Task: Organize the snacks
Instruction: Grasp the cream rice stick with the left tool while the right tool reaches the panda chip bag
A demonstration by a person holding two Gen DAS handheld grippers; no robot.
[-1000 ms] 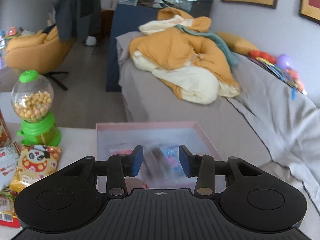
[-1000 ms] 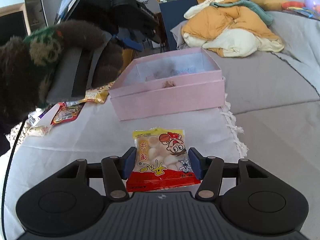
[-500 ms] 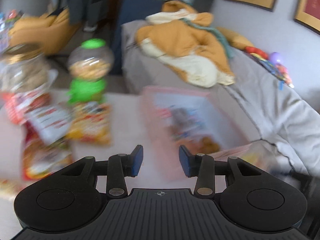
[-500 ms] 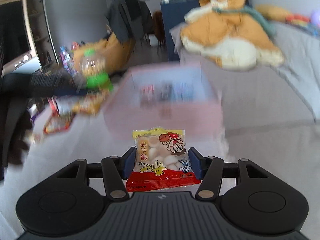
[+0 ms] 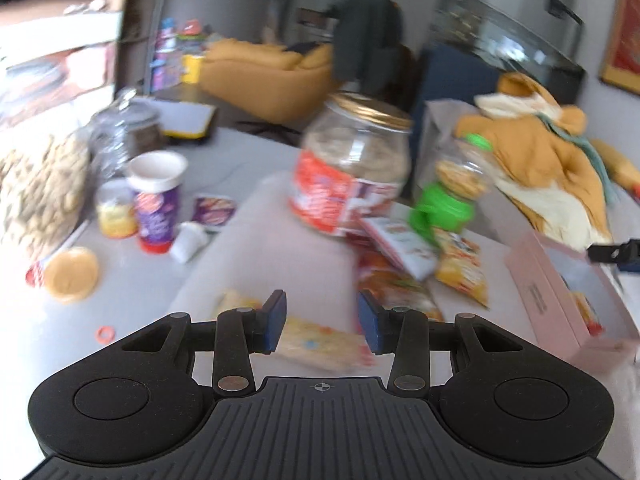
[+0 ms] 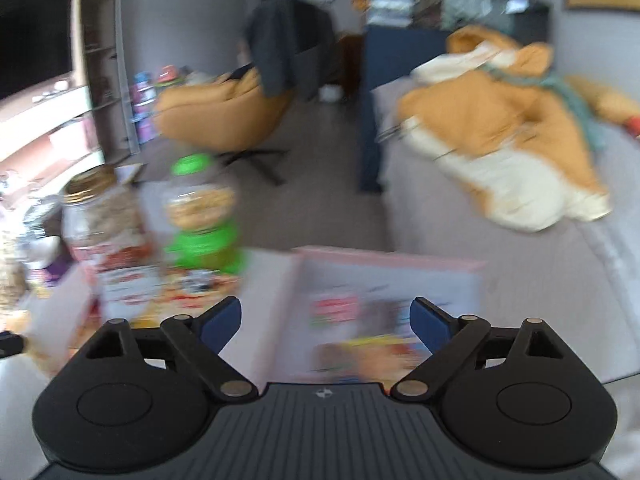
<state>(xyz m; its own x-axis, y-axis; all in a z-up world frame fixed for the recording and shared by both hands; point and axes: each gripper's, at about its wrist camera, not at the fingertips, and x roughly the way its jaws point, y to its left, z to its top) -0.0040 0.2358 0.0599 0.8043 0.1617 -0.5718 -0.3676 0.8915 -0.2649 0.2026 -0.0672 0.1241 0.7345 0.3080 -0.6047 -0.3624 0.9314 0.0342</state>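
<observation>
My left wrist camera looks forward along the left gripper [image 5: 322, 322], low and close over the white desk [image 5: 280, 248], facing the snack clutter. My right wrist camera sits just above the open pink cardboard box [image 6: 400, 266], facing the bed. Both views share that box [image 5: 536, 276], the green-capped candy dispenser [image 5: 450, 196] [image 6: 202, 216] and the gold-lidded glass jar [image 5: 356, 168] [image 6: 102, 216].

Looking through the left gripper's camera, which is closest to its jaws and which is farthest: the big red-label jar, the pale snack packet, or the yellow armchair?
From the left gripper, in its own view:
1. Pale snack packet: lying on the table just beyond the open jaws.
2. Red-label jar: standing mid-table, ahead and slightly right.
3. Yellow armchair: across the room, beyond the table.
</observation>
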